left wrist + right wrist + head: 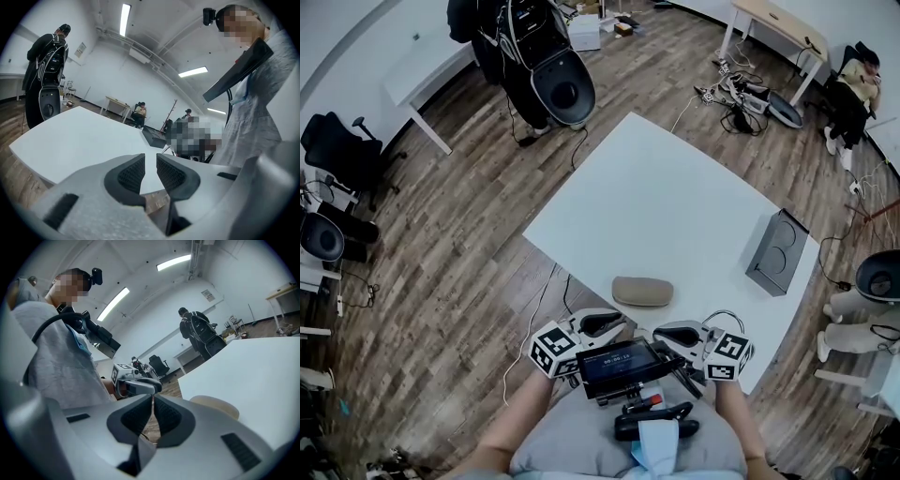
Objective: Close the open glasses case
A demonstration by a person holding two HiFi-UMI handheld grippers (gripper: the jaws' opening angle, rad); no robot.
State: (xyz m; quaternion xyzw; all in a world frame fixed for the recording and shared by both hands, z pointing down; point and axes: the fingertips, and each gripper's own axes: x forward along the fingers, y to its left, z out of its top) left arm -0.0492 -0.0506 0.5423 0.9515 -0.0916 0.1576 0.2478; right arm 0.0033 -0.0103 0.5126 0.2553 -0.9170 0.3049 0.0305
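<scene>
A tan oval glasses case (pixel 642 292) lies on the white table (pixel 675 202) near its front edge, with its lid down. Both grippers hover just in front of it, off the table edge, tips pointing toward each other. My left gripper (pixel 613 324) is to the case's lower left; its jaws stand a narrow gap apart with nothing between them (pixel 151 163). My right gripper (pixel 668 333) is to the lower right, and its pads meet at the tips with nothing held (pixel 153 402). In the right gripper view the case (pixel 216 405) shows just past the jaws, with the left gripper (pixel 136 385) beyond.
A grey box (pixel 776 251) stands at the table's right corner. A black robot (pixel 551 80) is on the wooden floor beyond the far side, and cables (pixel 741 98) lie at the back right. A black office chair (pixel 342 150) stands at the left.
</scene>
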